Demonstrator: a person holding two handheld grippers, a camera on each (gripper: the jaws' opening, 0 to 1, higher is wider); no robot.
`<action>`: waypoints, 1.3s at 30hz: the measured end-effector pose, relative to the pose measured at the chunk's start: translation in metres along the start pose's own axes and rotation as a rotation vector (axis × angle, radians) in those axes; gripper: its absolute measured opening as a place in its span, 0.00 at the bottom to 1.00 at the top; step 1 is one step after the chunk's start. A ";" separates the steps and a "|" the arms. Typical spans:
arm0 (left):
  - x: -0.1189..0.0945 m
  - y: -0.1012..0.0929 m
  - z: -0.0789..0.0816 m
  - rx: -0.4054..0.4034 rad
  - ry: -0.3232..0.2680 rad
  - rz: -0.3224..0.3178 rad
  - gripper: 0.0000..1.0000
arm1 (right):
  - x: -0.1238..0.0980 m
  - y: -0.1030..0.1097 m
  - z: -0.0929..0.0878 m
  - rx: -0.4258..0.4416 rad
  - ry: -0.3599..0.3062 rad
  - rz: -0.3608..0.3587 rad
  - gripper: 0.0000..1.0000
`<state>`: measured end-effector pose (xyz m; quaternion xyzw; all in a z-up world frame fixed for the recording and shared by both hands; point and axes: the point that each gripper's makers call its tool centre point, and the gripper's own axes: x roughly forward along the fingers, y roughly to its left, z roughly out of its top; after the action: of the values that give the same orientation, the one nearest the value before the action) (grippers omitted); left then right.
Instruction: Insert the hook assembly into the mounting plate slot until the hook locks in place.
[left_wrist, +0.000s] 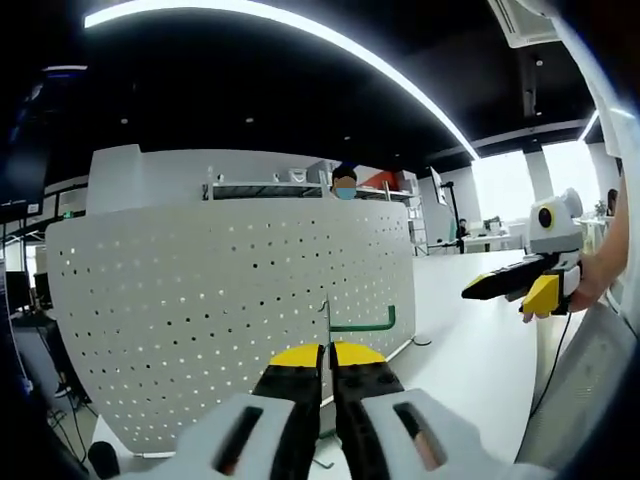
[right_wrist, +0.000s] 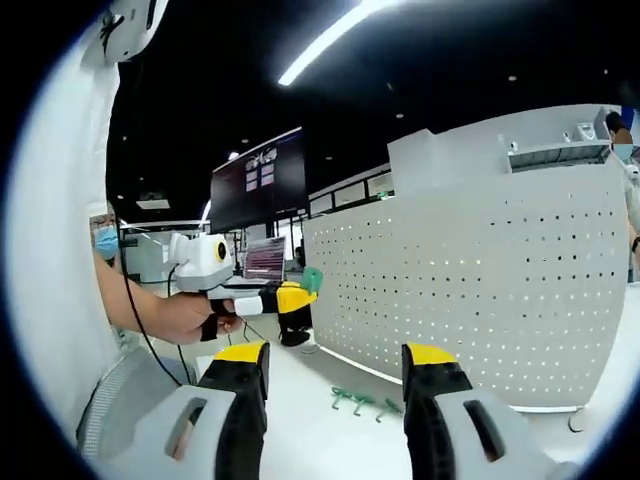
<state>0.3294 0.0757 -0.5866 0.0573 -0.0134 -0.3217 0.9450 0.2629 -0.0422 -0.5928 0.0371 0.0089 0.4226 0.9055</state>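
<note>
A white perforated mounting panel (left_wrist: 220, 310) stands upright on the white table, also seen as the panel (right_wrist: 480, 290) in the right gripper view. My left gripper (left_wrist: 326, 352) is shut on a thin metal rod with a green hook (left_wrist: 365, 324), held just in front of the panel's lower right part. The right gripper view shows that left gripper (right_wrist: 288, 300) in a hand, its green hook (right_wrist: 312, 280) near the panel's edge. My right gripper (right_wrist: 336, 358) is open and holds nothing, off to the side; it appears as the right gripper (left_wrist: 515, 285) in the left gripper view.
Several spare green hooks (right_wrist: 365, 402) lie on the table (right_wrist: 300, 420) before the panel's foot. A dark monitor (right_wrist: 258, 180) and a laptop (right_wrist: 265, 260) stand beyond the panel's end. A person (left_wrist: 345, 183) stands behind the panel by a shelf (left_wrist: 270, 188).
</note>
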 end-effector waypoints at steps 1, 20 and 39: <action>0.000 0.000 0.000 -0.001 -0.001 -0.002 0.02 | 0.002 0.001 0.000 0.005 -0.003 0.000 0.50; 0.002 -0.004 0.002 -0.009 0.001 -0.011 0.03 | 0.037 0.008 0.008 0.039 -0.026 0.046 0.48; 0.002 -0.008 0.005 -0.016 -0.005 -0.013 0.03 | 0.061 0.020 0.019 0.067 -0.061 0.098 0.44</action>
<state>0.3257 0.0675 -0.5828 0.0492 -0.0129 -0.3279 0.9433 0.2882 0.0162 -0.5710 0.0806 -0.0066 0.4644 0.8819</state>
